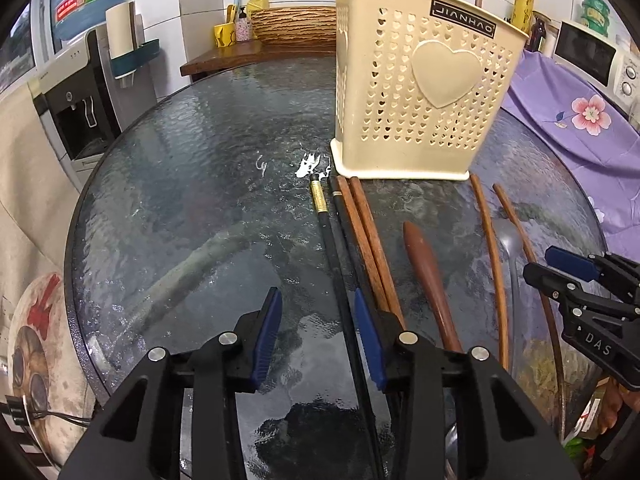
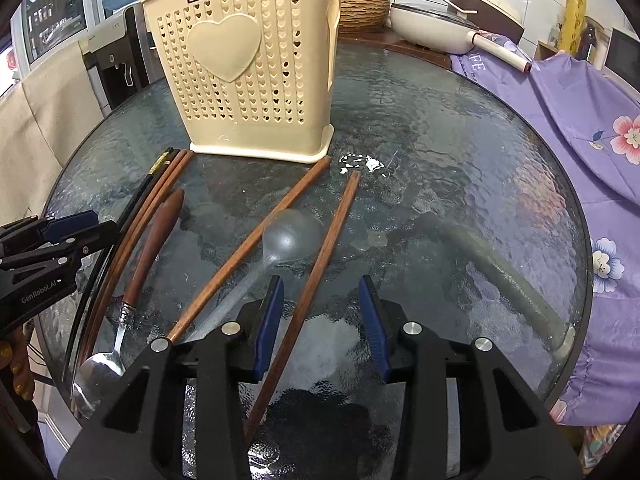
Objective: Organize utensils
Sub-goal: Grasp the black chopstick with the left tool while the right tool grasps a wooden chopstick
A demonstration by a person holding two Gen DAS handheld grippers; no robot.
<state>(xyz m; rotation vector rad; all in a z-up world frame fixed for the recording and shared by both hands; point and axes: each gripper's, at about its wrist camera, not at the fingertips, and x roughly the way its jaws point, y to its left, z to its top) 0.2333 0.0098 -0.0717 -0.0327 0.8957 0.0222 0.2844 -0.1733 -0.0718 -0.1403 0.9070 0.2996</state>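
While utensils crowd the holder (image 2: 244,76), glass tabletop (image 2: 460,152) rightward bare.

Both views are lit pretty evenly, kind of cool indoor light, nothing really dim. The glass worktop (image 1: 208,168) throws a lot of mottled sheen, with a small blown-out white glare patch (image 1: 310,166) near the middle of the left view and another (image 2: 366,164) in the right one. Heavy fisheye bending toward the edges, black vignette in every corner. Centre is sharp; the bottom edge goes a bit soft.
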